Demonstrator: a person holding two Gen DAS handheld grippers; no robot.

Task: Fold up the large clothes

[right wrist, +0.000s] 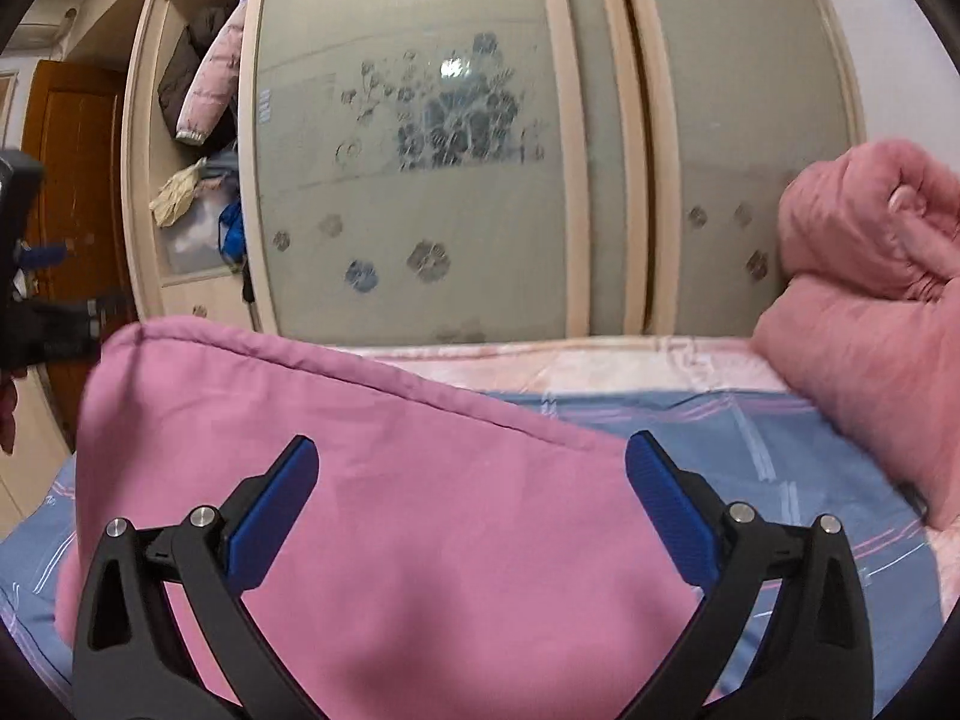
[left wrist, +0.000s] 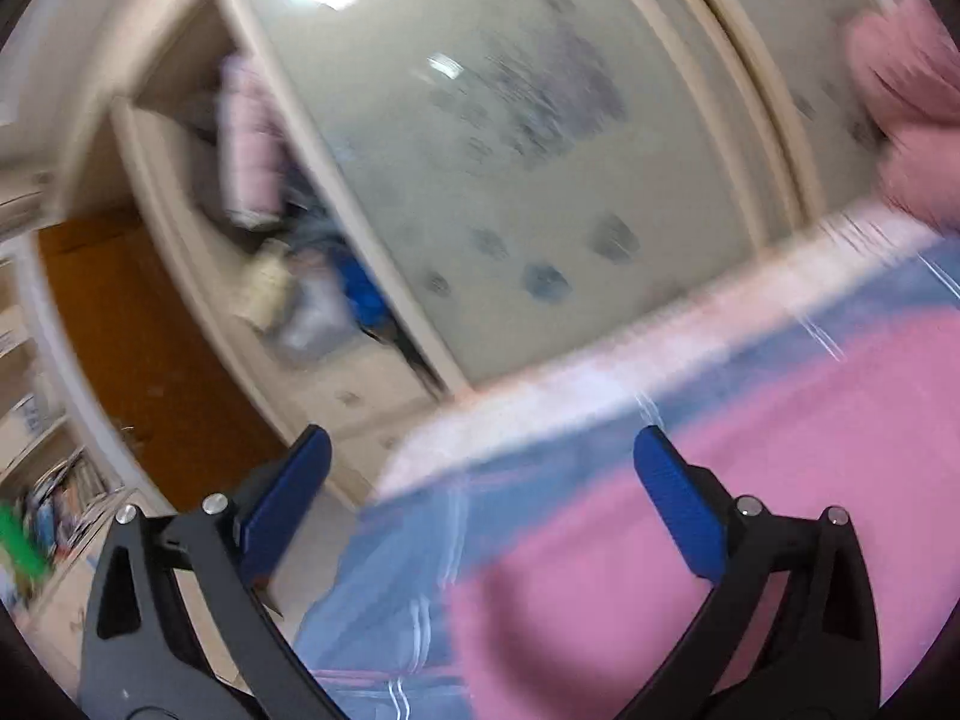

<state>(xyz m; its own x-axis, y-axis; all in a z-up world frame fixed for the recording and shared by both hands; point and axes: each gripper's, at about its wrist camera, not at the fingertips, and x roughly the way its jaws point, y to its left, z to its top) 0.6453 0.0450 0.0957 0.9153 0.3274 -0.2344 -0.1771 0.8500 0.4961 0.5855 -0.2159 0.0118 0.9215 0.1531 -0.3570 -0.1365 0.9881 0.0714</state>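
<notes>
A large pink garment (right wrist: pixel 420 528) lies folded on the blue plaid bed sheet (right wrist: pixel 780 456); its folded edge runs from upper left down to the right. It also shows in the blurred left wrist view (left wrist: pixel 750 510). My right gripper (right wrist: pixel 471 450) is open and empty, held just above the pink cloth. My left gripper (left wrist: pixel 483 444) is open and empty, over the bed's left edge, with the pink cloth under its right finger. The left gripper's body shows at the left edge of the right wrist view (right wrist: pixel 24 276).
A rolled pink quilt (right wrist: pixel 870 300) sits at the right end of the bed. A frosted-glass sliding wardrobe (right wrist: pixel 420 150) stands right behind the bed, its left section open with hanging clothes (right wrist: pixel 204 78). A brown door (right wrist: pixel 72 180) is at far left.
</notes>
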